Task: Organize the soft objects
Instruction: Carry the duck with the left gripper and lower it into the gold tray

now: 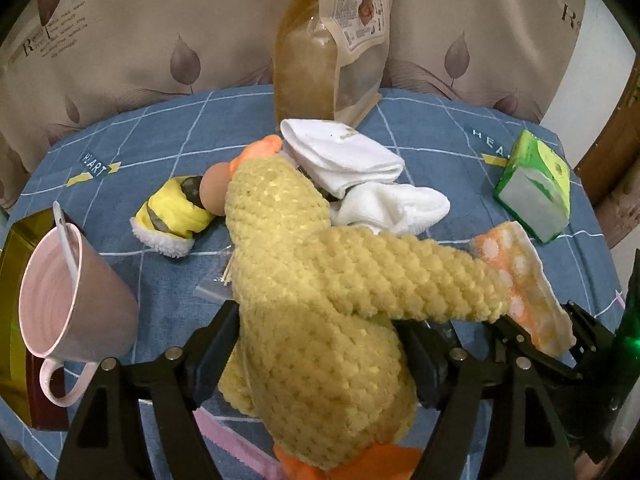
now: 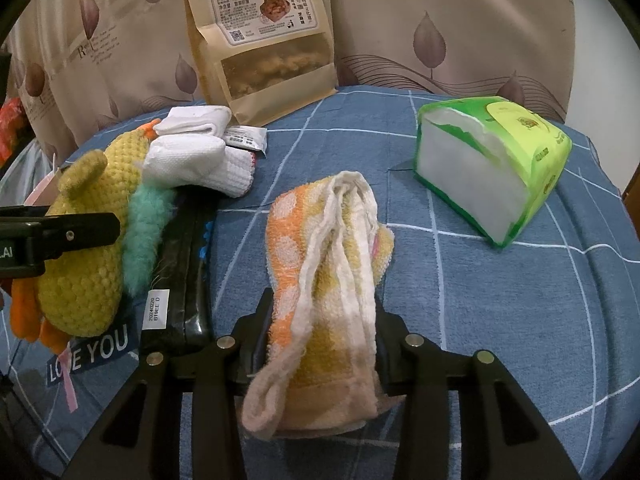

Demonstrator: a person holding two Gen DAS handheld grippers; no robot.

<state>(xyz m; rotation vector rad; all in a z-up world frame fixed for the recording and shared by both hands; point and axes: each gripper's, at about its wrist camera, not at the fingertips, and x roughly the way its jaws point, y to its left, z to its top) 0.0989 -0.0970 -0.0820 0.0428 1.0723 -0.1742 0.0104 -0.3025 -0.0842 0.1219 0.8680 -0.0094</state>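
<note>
Fingers of the left gripper (image 1: 320,344) stand spread around the knitted duck (image 1: 304,264), apparently releasing it beside the socks (image 1: 360,164); the right gripper (image 2: 320,344) clamps the towel (image 2: 320,280).

A pink mug (image 1: 76,296) stands at the left edge of the surface (image 1: 168,152), tilted in the fisheye view, with a white spoon (image 1: 66,236) leaning inside it. Just behind the mug sits a gold and dark red box (image 1: 16,320). At the far edge a tan snack bag (image 2: 260,40) with a printed label and a clear window stands upright against a beige curtain (image 2: 440,20) patterned with leaves. To the right lies a green pack of tissues (image 2: 492,168), torn open at one end. A black zip pouch (image 2: 184,272) with a white sticker lies on the blue checked cloth, near a small white sachet (image 2: 246,138).
</note>
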